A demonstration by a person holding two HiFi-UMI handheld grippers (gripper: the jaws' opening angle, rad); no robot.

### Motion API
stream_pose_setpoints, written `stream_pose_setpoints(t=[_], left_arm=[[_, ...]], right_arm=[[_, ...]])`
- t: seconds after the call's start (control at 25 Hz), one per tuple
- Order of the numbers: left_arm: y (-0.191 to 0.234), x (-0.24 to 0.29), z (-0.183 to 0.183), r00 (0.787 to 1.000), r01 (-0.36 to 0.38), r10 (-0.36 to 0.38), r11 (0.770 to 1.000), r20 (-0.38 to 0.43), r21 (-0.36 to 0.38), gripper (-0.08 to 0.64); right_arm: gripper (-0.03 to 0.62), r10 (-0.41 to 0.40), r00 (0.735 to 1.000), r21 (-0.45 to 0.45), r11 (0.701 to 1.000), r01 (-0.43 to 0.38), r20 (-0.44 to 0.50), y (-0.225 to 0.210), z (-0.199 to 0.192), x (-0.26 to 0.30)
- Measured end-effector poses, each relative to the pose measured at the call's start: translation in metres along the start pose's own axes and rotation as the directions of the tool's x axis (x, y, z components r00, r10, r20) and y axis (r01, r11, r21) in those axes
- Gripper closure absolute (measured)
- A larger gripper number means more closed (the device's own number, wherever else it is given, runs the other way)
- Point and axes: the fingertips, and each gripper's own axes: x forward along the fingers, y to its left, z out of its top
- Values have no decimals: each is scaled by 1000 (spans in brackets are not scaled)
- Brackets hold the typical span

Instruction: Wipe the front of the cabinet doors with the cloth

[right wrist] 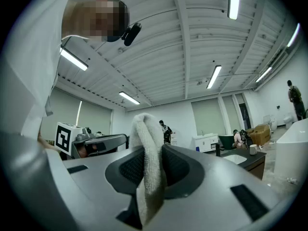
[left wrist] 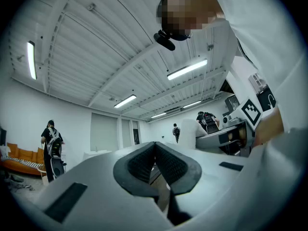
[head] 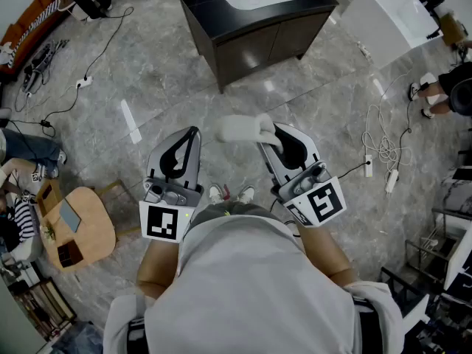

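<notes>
Between jaws of right tool [right wrist: 151,161], pinched cloth [right wrist: 146,129]; left tool [left wrist: 155,153] closed, empty.

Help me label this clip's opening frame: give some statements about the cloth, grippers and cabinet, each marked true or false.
1. The right gripper is shut on the cloth. True.
2. The cabinet doors are closed. True.
3. The left gripper also grips the cloth. False: its fingers are together with nothing between them.
4. The cloth is pressed against the cabinet doors. False: it is held in the air, well short of them.
</notes>
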Motion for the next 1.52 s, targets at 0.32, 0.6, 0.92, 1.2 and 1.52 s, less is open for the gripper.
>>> stream_pose_setpoints(t=[0.32, 0.6, 0.92, 1.2, 1.52], left_arm=[[-2, 1, -4, 1000, -6, 7, 1000, -17, 15, 541], [23, -21, -8, 1000, 13, -13, 1000, -11, 17, 541], [73, -50, -31, 995, 88, -88, 996, -54, -14, 541], [75, -27, -37, 997, 17, -18, 1000, -78, -14, 541], [75, -7, -26, 997, -44, 46, 998, -62, 39, 541]], right_arm=[[499, 12, 1000, 15, 1000, -12, 9, -6, -6, 1], [499, 26, 999, 37, 999, -25, -21, 24, -19, 17], [499, -26, 998, 96, 995, 31, -59, 75, -46, 53], [499, 45, 996, 119, 992, -36, -73, 58, -57, 47], [499, 115, 990, 129, 986, -104, -85, 31, -61, 50]])
